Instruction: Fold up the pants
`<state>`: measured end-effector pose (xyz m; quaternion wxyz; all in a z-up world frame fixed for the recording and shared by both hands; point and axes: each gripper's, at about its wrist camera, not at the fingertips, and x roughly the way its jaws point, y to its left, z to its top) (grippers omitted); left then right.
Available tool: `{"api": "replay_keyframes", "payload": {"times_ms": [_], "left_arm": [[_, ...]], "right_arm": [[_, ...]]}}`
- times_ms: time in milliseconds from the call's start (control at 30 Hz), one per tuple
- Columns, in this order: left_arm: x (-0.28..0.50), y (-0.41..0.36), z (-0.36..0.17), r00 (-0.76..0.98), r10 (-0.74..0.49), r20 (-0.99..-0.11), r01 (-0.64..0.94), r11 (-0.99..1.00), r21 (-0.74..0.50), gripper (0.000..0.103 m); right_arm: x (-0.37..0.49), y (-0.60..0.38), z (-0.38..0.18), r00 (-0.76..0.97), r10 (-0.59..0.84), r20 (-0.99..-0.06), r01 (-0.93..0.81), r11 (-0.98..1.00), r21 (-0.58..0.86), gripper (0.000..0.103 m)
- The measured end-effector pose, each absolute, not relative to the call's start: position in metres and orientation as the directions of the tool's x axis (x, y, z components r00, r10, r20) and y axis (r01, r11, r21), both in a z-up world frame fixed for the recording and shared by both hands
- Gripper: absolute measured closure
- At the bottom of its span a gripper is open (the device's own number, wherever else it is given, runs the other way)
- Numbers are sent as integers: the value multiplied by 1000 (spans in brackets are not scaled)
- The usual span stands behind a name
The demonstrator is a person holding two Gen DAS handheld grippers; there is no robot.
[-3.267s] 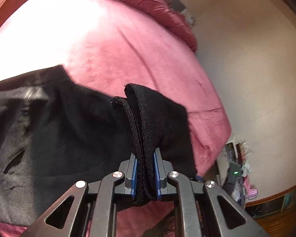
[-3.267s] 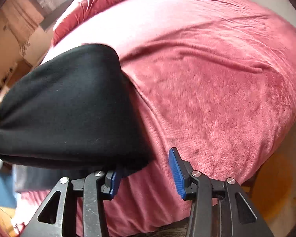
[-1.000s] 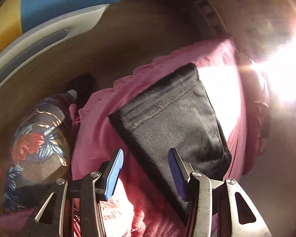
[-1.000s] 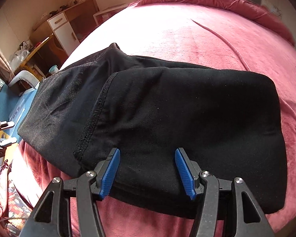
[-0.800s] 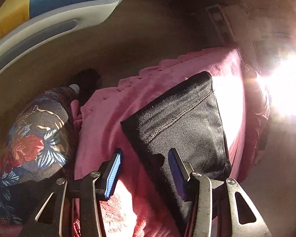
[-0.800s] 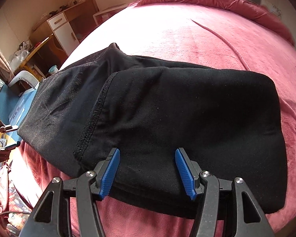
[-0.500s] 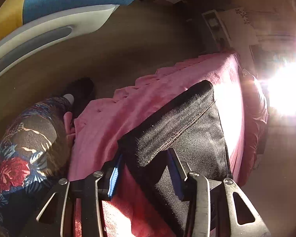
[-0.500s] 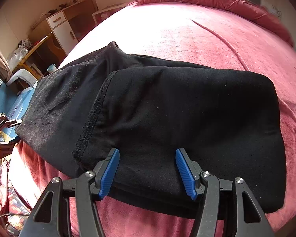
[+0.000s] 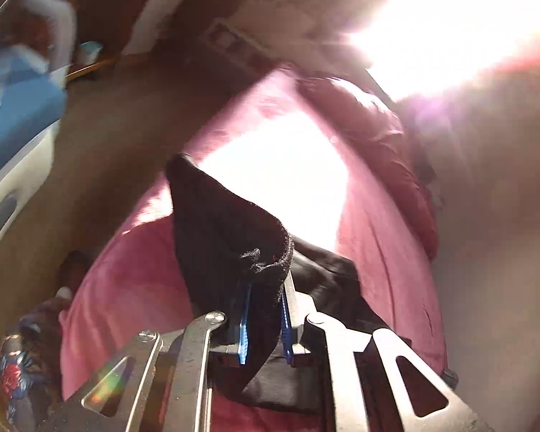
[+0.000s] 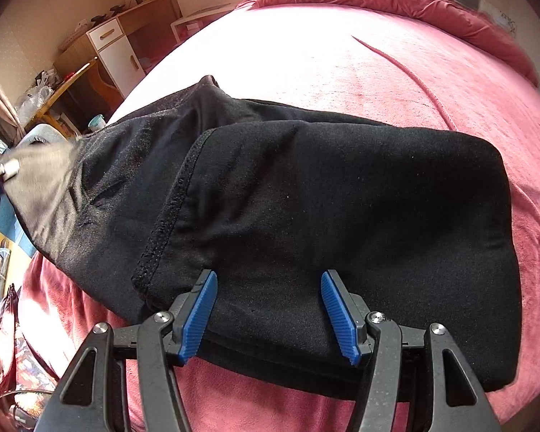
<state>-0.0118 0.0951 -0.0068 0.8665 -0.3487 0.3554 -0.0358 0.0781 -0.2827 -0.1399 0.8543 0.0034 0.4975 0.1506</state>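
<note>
We see left gripper (image 9: 264,320) jaws closing on pants (image 10: 306,216) hem; right gripper (image 10: 268,316) jaws apart; glare hides far bed (image 10: 414,72).

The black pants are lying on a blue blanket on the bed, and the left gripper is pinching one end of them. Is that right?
Not quite: the soft blanket under the black fabric pants is pink-red, not blue, as the right wrist view shows. The rest holds: the left gripper has its jaws closing on one end of the pants.
</note>
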Motion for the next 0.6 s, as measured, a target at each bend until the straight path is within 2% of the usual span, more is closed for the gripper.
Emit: {"api": "replay_keyframes", "payload": {"times_ms": [133,233,400,500,600], "left_arm": [[5,36,17,702,-456,-547,68,808,-586,90],[12,-9,15,631,-510,-584,203,836,-510,90],[15,-49,-2,551,-525,-649,288,849,-443,90],[14,-58,-8,529,-519,-672,306,855,-420,90],[13,-62,-11,519,-504,-690,318,863,-391,90]], "right_arm": [[78,-298,-119,503,305,-809,-222,950,220,42],[86,-313,-102,460,531,-711,-243,846,475,42],[108,-308,-92,366,755,-544,-283,647,709,35],[124,-289,-97,295,808,-511,-293,585,756,34],[139,-264,-104,238,814,-530,-298,581,757,34]]}}
